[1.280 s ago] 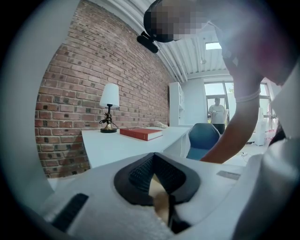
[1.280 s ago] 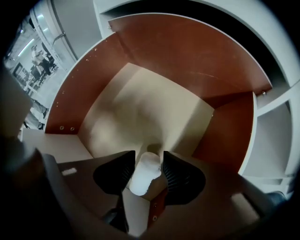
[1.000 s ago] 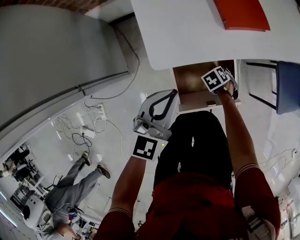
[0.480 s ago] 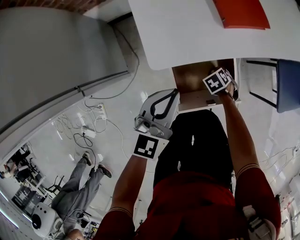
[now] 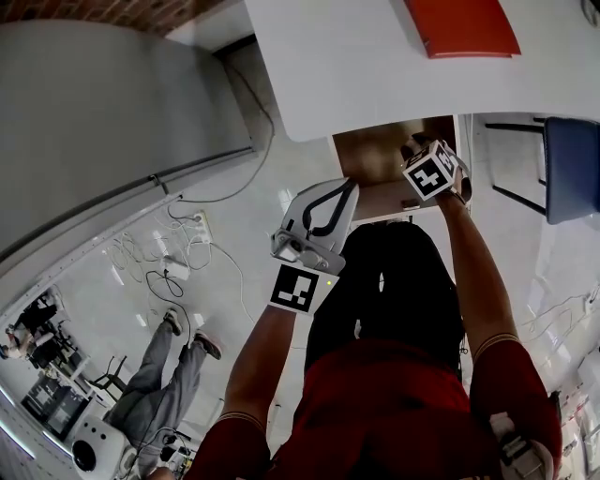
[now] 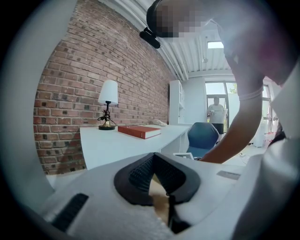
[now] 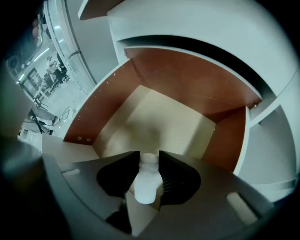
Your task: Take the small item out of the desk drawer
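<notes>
The wooden desk drawer [image 5: 375,155] stands pulled out under the white desk [image 5: 375,75]. My right gripper [image 5: 417,155] reaches into it from the front right. In the right gripper view the small item, a white bottle [image 7: 147,180], sits between the black pads [image 7: 176,176] of my right gripper [image 7: 150,161], which press on both its sides above the pale drawer floor [image 7: 164,119]. My left gripper [image 5: 345,192] hangs just left of the drawer front. In the left gripper view my left gripper [image 6: 153,159] has its pads together and holds nothing.
A red book [image 5: 459,26] lies on the desk, with a lamp [image 6: 108,110] behind it. A blue chair [image 5: 570,169] stands to the right. Cables [image 5: 178,253] run over the floor at the left, where a person [image 5: 164,375] is. The brown drawer walls [image 7: 103,108] close in the right gripper.
The right gripper's marker cube has shifted slightly up and left over the drawer. The left gripper has stayed almost where it was. The person on the floor has moved a little.
</notes>
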Motion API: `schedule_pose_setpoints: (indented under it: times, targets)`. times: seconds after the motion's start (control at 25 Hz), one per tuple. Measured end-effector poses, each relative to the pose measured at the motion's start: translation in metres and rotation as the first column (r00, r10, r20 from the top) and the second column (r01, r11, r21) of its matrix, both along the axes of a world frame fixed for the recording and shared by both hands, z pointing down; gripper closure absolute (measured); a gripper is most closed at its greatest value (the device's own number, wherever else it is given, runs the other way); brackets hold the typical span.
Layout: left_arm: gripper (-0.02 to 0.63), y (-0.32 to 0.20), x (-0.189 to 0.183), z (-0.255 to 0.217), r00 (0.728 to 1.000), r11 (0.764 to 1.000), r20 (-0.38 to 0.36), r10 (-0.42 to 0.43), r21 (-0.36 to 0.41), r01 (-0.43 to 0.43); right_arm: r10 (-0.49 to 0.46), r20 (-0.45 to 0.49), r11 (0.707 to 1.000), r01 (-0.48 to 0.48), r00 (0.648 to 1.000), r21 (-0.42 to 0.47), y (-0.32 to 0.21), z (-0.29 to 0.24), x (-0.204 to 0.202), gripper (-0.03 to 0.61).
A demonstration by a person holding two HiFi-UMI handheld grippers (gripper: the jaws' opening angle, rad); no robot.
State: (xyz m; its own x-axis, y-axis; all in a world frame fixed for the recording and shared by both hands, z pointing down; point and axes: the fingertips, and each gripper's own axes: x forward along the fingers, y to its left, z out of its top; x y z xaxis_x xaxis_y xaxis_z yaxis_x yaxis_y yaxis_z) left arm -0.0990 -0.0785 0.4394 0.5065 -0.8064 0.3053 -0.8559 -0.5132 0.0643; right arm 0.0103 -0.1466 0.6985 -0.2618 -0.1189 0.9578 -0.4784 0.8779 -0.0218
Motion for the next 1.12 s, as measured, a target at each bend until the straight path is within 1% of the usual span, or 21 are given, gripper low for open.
schedule_pose_setpoints:
  times: [0.2, 0.48, 0.6, 0.72, 0.92, 1.04, 1.12]
  targets:
    - [0.612, 0.0, 0.01, -0.006, 1.0, 1.0, 0.024, 0.005, 0.004, -0.005, -0.007, 0.131, 1.0, 0.004, 0.991, 0.02, 0.002, -0.034, -0.01, 0.436]
    - [0.612, 0.001, 0.018, -0.015, 0.999, 1.0, 0.034, -0.013, 0.015, 0.013, -0.038, 0.261, 0.998, 0.024, 0.965, 0.057, 0.008, -0.08, -0.022, 0.437]
    - [0.612, 0.0, 0.022, -0.021, 0.999, 0.999, 0.038, -0.024, 0.027, 0.023, -0.052, 0.34, 0.996, 0.026, 0.939, 0.081, 0.011, -0.111, -0.029, 0.436]
    - [0.612, -0.002, 0.028, -0.03, 0.998, 0.998, 0.041, -0.037, 0.043, 0.035, -0.063, 0.425, 0.995, 0.022, 0.903, 0.101, 0.017, -0.145, -0.031, 0.437]
    - [0.612, -0.004, 0.036, -0.05, 0.997, 0.996, 0.047, -0.058, 0.066, 0.055, -0.098, 0.501, 0.988, 0.025, 0.86, 0.15, 0.027, -0.196, -0.03, 0.436]
    - [0.612, -0.004, 0.04, -0.065, 0.994, 0.992, -0.012, -0.108, 0.068, 0.109, -0.099, 0.551, 0.987, 0.009, 0.828, 0.163, 0.031, -0.225, -0.026, 0.437]
    - [0.612, -0.004, 0.041, -0.074, 0.991, 0.989, -0.032, -0.129, 0.072, 0.131, -0.105, 0.586, 0.984, 0.0, 0.803, 0.176, 0.034, -0.245, -0.026, 0.437]
